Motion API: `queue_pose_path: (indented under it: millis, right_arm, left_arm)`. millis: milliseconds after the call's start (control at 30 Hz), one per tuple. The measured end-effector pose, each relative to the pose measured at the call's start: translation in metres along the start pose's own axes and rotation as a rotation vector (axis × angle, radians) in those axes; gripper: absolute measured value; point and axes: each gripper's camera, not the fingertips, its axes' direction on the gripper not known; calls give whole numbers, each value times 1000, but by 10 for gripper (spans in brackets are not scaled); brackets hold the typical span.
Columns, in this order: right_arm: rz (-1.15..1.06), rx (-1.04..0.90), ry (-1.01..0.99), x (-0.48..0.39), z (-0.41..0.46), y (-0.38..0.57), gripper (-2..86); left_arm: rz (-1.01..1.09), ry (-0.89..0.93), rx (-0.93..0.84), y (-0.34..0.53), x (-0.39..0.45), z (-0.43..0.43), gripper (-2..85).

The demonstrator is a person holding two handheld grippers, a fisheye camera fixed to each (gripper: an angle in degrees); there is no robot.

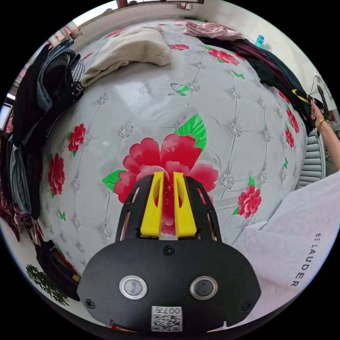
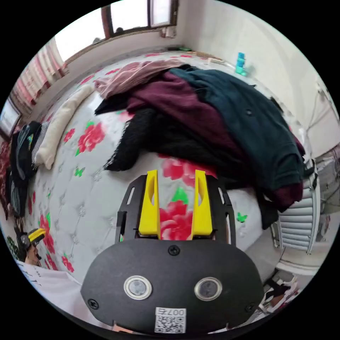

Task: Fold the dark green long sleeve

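The dark green long sleeve [image 2: 248, 120] lies on top of a heap of clothes at the bed's edge, draped over a maroon garment [image 2: 187, 102] and a black one [image 2: 159, 141]. My right gripper [image 2: 176, 177] hovers open in front of that heap, with nothing between its jaws. In the left gripper view the same heap, with the dark green long sleeve [image 1: 283, 72], runs along the far right edge, and a hand [image 1: 317, 113] holds the right gripper [image 1: 301, 95] beside it. My left gripper [image 1: 168, 175] hangs over the bare floral bed cover [image 1: 148, 106], jaws a narrow gap apart and empty.
A cream knit [image 1: 131, 49] lies folded at the bed's far side, a pink garment [image 2: 138, 74] behind the heap. Dark clothes [image 1: 46, 95] are stacked along the left edge. A radiator [image 2: 297, 219] stands next to the bed. A person's white sleeve [image 1: 297, 226] is at the lower right.
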Motion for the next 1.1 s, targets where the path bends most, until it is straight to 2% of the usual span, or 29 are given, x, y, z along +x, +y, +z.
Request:
queue_pose_path:
  millis: [100, 200, 333, 467, 533, 600, 733, 867, 1100]
  right_arm:
    - [225, 115, 147, 97, -36, -7, 119]
    - [392, 86, 152, 172, -36, -14, 117]
    - [517, -54, -135, 221, 11, -2, 88]
    - [531, 44, -175, 208, -8, 17, 42]
    - [455, 175, -204, 184, -46, 34, 24]
    - [382, 266, -293, 166, -80, 48, 14]
    - [190, 416, -534, 105, -161, 82, 2]
    - [-101, 435, -667, 16, -212, 110, -1]
    - [-563, 350, -1086, -176, -268, 192, 0]
  left_arm:
    - [-14, -23, -26, -7, 5, 1, 38]
    - [28, -50, -71, -16, 10, 1, 39]
    - [58, -58, -92, -21, 11, 0, 41]
    - [-26, -31, -104, -20, 0, -5, 46]
    - [-61, 38, -95, -17, 0, -13, 53]
    - [-71, 72, -7, -9, 7, -34, 56]
    - [63, 72, 179, 16, 39, -92, 74]
    - [161, 99, 369, 48, 55, -156, 96]
    - [234, 175, 630, 130, 47, -238, 131]
